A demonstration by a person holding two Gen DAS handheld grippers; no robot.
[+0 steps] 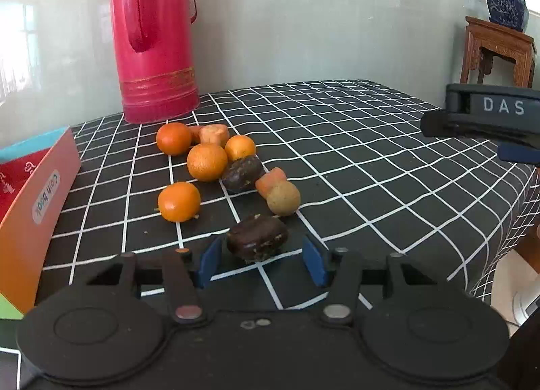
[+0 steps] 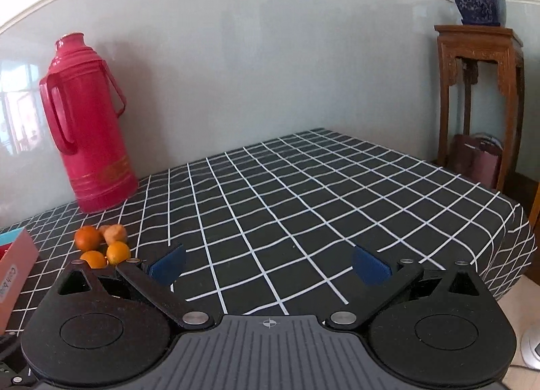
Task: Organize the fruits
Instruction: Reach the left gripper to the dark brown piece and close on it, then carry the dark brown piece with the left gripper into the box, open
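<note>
Black cloth with a white grid covers the table, which stands against a pale wall with a tall red thermos at the back and an orange carton at my left edge. Fruit lies loose in a cluster mid-table: several oranges, a second dark fruit among them, a tan round one and some pale orange chunks.

Nearest to me sits the dark brown fruit, a little apart from the cluster. My left tongs are spread apart, and the fruit rests on the cloth between the two blue pads, with a gap showing on each side, so nothing grips it yet. My right tongs also stand wide apart, with nothing between them, over bare cloth well to the right of the fruit.

I judge this fruit to be light and somewhat soft: its skin looks wrinkled and broken in spots, so a hard squeeze could bruise or split it. It is squat and rounded, so I would close on its widest middle, pads flat on opposite sides, low enough that it cannot squirt upward. The skin looks faintly glossy, so a slow, gentle close seems wise.
</note>
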